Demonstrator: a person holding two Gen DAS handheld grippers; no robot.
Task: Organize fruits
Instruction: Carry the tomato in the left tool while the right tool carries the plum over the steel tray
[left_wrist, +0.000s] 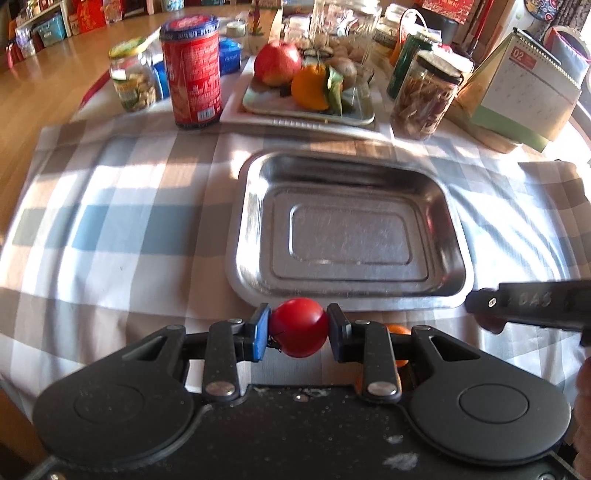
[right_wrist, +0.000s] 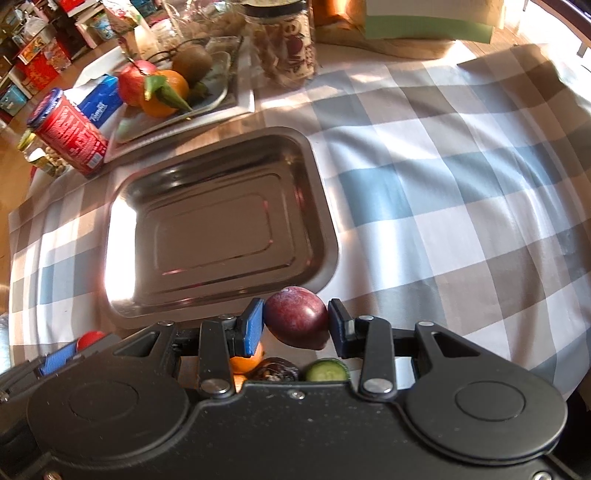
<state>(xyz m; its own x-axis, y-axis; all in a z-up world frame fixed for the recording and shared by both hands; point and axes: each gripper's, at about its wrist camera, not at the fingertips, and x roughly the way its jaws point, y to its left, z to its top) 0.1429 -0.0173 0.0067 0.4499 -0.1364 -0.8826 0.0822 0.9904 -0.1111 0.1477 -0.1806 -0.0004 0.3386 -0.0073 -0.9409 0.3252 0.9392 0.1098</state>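
- Left wrist view: a wooden table carries a grey, blue and white checked cloth in patchy sunlight; shelves of boxes blur at the far left of the room.
- One steel tray lies on the cloth, bare inside, its long axis running left to right.
- Beyond the steel tray stand one red tin, two glass jars, and one glass dish holding one apple and one orange.
- The left gripper has its jaws clenched on one small red tomato, just before the steel tray's near rim.
- Right wrist view: the same cloth and steel tray, here skewed, long axis slanting up to the right.
- The right gripper grasps one dark plum, long axis tilting down to the right, at the steel tray's near right corner.
- Below the plum show one orange fruit, one dark piece and one cucumber slice.
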